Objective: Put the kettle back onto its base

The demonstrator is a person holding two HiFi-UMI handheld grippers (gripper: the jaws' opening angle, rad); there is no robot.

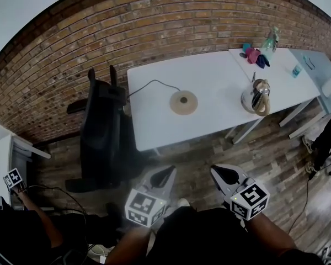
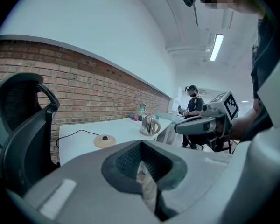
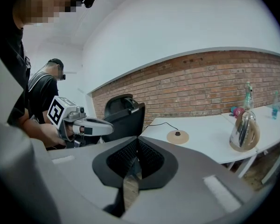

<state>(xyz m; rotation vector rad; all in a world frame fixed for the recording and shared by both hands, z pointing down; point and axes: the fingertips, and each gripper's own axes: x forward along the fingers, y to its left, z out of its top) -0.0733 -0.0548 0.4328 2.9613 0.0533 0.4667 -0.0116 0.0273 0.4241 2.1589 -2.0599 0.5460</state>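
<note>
A steel kettle (image 1: 256, 97) with a tan handle stands near the right front edge of the white table (image 1: 154, 126). Its round tan base (image 1: 183, 102) lies mid-table, its black cord running off to the left. Both grippers are held low over the floor, well short of the table. My left gripper (image 1: 168, 173) and right gripper (image 1: 220, 173) are side by side, jaws together with nothing between them. The left gripper view shows the kettle (image 2: 150, 124) and the base (image 2: 104, 140) far beyond the shut jaws. In the right gripper view the kettle (image 3: 244, 132) stands right of the base (image 3: 178, 136).
A black office chair (image 1: 102, 131) stands at the table's left end. A bottle (image 1: 270, 40), pink and blue items (image 1: 252, 53) and a cup (image 1: 296, 70) sit at the far right. A second table (image 1: 320, 65) adjoins. Another person (image 2: 193, 104) stands beyond. A brick wall runs behind.
</note>
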